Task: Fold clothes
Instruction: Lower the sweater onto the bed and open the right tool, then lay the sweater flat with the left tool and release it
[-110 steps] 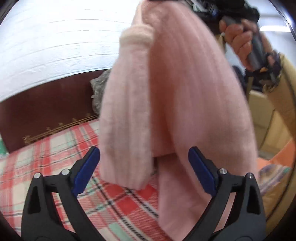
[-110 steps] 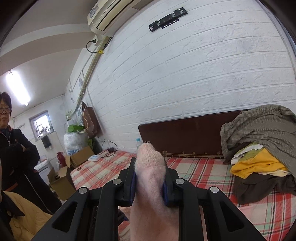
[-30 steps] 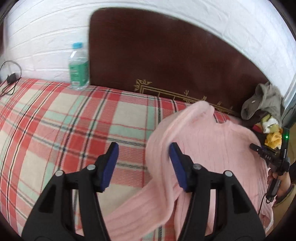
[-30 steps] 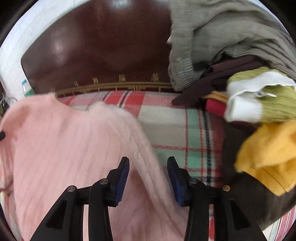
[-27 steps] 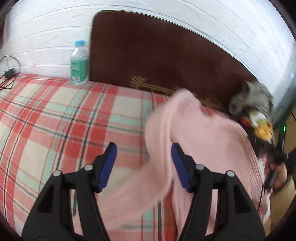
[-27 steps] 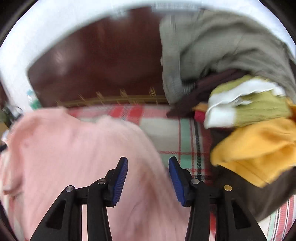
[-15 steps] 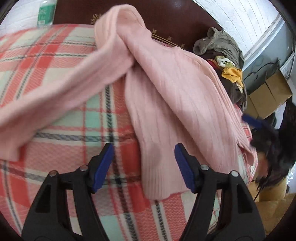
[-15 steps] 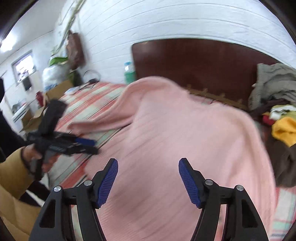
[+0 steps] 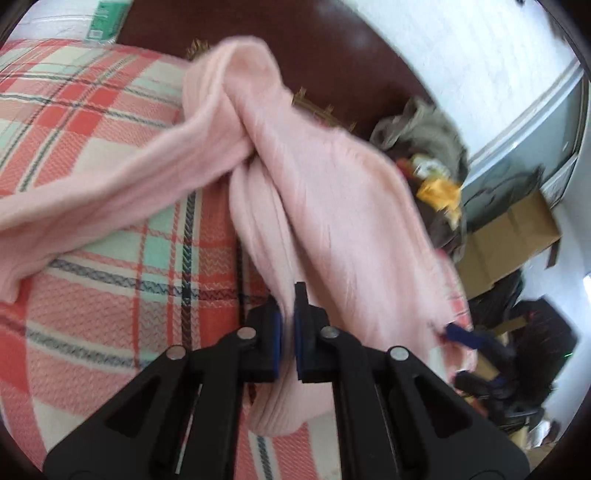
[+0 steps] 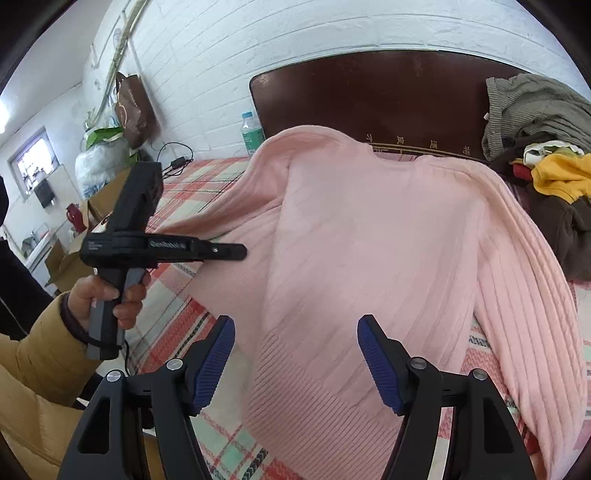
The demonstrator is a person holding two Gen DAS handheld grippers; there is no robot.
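Here we pinch the pink sweater point(image 9: 332, 192).
Our left gripper point(image 9: 287, 325) clamps its edge; our right gripper point(image 10: 295, 363) hangs wide apart.

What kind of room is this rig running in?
Most likely a lived-in bedroom: a dark wooden headboard against the white brick wall, a plaid bedspread, and a pile of loose clothes beside the pink sweater.

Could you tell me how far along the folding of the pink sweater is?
Early stage. Done: the pink sweater lies spread on the plaid bed. In hand: the left gripper is shut on its side edge; the right gripper hovers open over the hem. Left: no fold is made, and the clothes pile waits.
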